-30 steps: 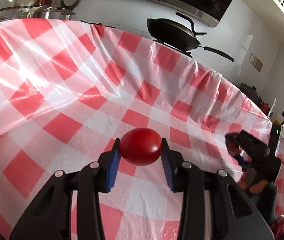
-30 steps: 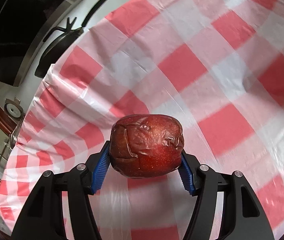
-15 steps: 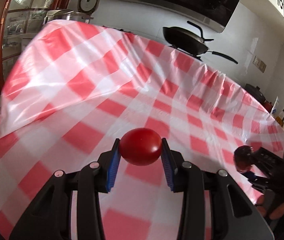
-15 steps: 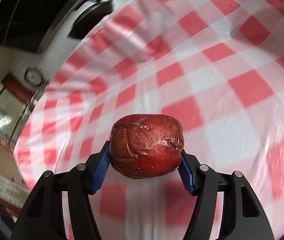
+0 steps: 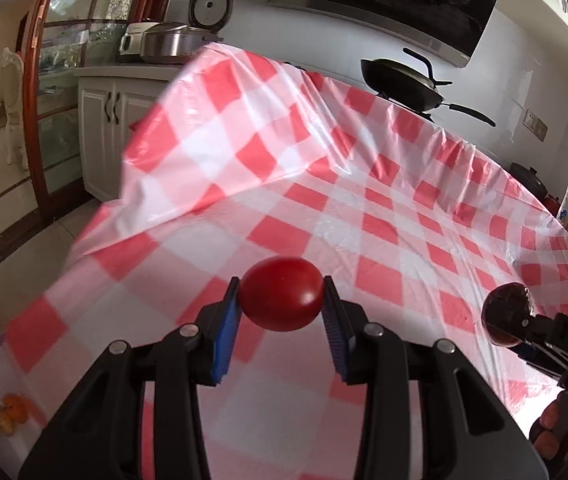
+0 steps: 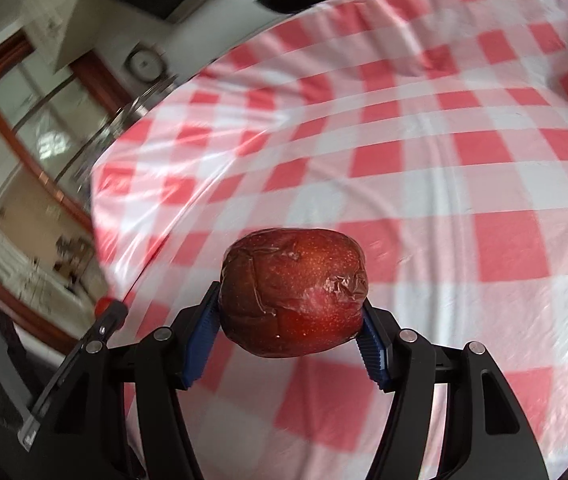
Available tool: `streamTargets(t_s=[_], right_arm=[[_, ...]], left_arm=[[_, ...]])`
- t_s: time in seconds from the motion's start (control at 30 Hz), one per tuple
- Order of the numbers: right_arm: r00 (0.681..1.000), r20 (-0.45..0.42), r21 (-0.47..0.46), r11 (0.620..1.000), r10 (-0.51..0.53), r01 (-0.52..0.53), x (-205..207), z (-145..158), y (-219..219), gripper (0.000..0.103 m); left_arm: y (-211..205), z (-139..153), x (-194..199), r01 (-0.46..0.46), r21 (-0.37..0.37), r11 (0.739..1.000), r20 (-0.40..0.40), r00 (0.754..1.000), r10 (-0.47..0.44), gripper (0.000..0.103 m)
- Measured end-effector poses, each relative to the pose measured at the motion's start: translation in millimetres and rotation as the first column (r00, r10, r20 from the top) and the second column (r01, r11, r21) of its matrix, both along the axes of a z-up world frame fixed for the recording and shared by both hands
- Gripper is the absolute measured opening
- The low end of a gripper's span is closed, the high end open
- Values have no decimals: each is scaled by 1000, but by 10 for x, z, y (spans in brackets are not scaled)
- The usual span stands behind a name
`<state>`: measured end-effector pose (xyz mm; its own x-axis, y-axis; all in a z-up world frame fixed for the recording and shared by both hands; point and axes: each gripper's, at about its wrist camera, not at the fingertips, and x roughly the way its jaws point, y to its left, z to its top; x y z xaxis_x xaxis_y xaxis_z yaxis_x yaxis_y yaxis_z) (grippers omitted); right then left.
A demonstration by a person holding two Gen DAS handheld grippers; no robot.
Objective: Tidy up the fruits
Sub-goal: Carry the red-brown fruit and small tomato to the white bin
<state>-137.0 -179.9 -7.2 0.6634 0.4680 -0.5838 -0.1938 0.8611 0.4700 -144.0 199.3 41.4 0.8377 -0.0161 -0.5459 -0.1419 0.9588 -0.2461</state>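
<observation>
Over glossy checked cloth (image 5: 363, 208), smooth tomato (image 5: 282, 299), wrinkled apple (image 6: 292, 298)

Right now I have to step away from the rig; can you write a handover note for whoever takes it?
Left gripper: shut on a small red tomato, held above the checked tablecloth.
Right gripper: shut on a wrinkled red apple, also in the air.
Done: both fruits picked up.
Left: set both down; no container clearly shows. Something orange lies at the left view's lower-left edge, too blurred to name.

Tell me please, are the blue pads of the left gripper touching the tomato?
Touching. In the left wrist view both blue pads press against the sides of the tomato, which is clamped in the left gripper above the checked tablecloth.
</observation>
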Motion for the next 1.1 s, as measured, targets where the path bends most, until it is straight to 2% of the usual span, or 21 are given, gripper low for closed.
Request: streamTargets(t_s=[0.33, 0.57, 0.73, 0.93, 1.03, 1.1], right_arm=[[983, 15, -103, 978, 181, -179, -316, 3, 654, 61], [955, 9, -183, 939, 298, -291, -518, -54, 1095, 61], [916, 16, -241, 891, 401, -386, -717, -82, 1446, 61], [855, 20, -306, 817, 519, -489, -957, -104, 1856, 61], [807, 11, -342, 761, 590, -552, -1104, -143, 2081, 61], [764, 8, -369, 712, 645, -597, -1228, -186, 2257, 61]], left_arm=[[354, -83, -389, -34, 8, 999, -33, 999, 34, 40], [621, -74, -755, -72, 20, 997, -31, 997, 72, 40], [827, -86, -1027, -117, 27, 993, -32, 993, 118, 40], [1119, -166, -1327, -187, 20, 982, -49, 981, 188, 40], [1288, -268, -1480, -233, 26, 972, -76, 969, 234, 40], [1400, -359, -1566, -268, 34, 963, -99, 958, 270, 40]])
